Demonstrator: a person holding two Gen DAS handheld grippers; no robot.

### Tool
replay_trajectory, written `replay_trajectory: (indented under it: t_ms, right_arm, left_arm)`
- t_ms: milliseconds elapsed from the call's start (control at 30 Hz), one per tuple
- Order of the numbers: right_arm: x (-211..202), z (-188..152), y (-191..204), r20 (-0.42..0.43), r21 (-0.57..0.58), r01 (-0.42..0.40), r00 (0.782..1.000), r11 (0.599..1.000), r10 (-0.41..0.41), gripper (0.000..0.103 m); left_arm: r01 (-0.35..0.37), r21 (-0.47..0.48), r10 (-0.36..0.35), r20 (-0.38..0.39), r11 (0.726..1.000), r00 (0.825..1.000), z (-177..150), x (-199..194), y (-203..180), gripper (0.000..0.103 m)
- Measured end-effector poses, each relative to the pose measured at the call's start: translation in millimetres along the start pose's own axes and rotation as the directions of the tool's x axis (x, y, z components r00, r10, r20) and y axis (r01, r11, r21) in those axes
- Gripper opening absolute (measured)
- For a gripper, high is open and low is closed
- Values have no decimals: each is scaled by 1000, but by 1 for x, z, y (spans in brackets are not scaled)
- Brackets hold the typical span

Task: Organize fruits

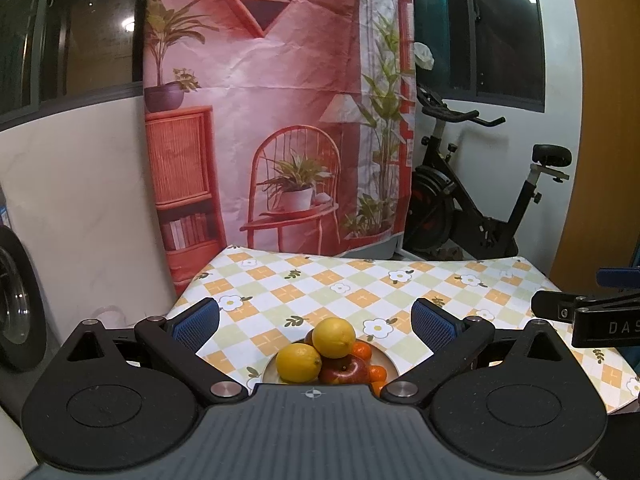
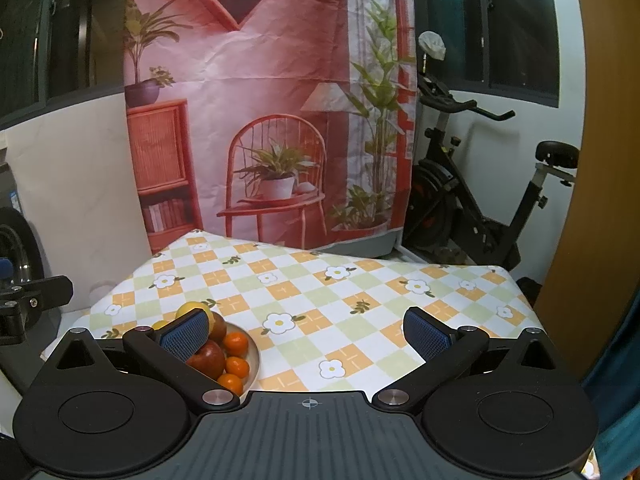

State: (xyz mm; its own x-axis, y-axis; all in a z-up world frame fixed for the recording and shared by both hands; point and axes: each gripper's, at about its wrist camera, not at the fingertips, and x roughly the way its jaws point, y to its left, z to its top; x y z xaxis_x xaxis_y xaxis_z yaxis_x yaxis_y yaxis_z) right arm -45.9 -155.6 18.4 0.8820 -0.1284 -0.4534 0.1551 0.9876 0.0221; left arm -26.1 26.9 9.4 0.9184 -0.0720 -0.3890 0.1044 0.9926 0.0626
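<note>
Fruits point(image 1: 328, 356) heaped in a shallow round bowl point(image 1: 390, 362) at the near edge of the table, just ahead of the left gripper point(image 1: 316, 324) and framed between its spread blue ribbed pads point(image 1: 196, 326); nothing clasped. Two smooth yellow lemons point(image 1: 334, 337) uppermost, the lower one lying with its long axis roughly left to right and its nub turned right; beneath, a glossy red apple point(image 1: 344, 372), stem dimple facing up and toward the camera, plus small round oranges point(image 1: 362, 350) on the right side. Right gripper point(image 2: 308, 338) likewise wide apart and empty, hovering over bare cloth, the bowl point(image 2: 254, 354) partly hidden behind its left pad. Underneath, a checked tablecloth point(image 1: 360, 280) in orange, green and white with daisy prints. Beyond, a creased pink printed backdrop point(image 1: 280, 100) and a black exercise bike point(image 1: 472, 200).
</note>
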Motion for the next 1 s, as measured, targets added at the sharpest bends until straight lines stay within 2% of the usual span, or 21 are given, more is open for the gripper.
replay_trajectory:
  t_ms: [1000]
  right_arm:
    - [0,0,1,3,-3,3,1000,1000,-3,103]
  left_arm:
    - [7,6,-7,15,1000,1000,1,-5,-1,103]
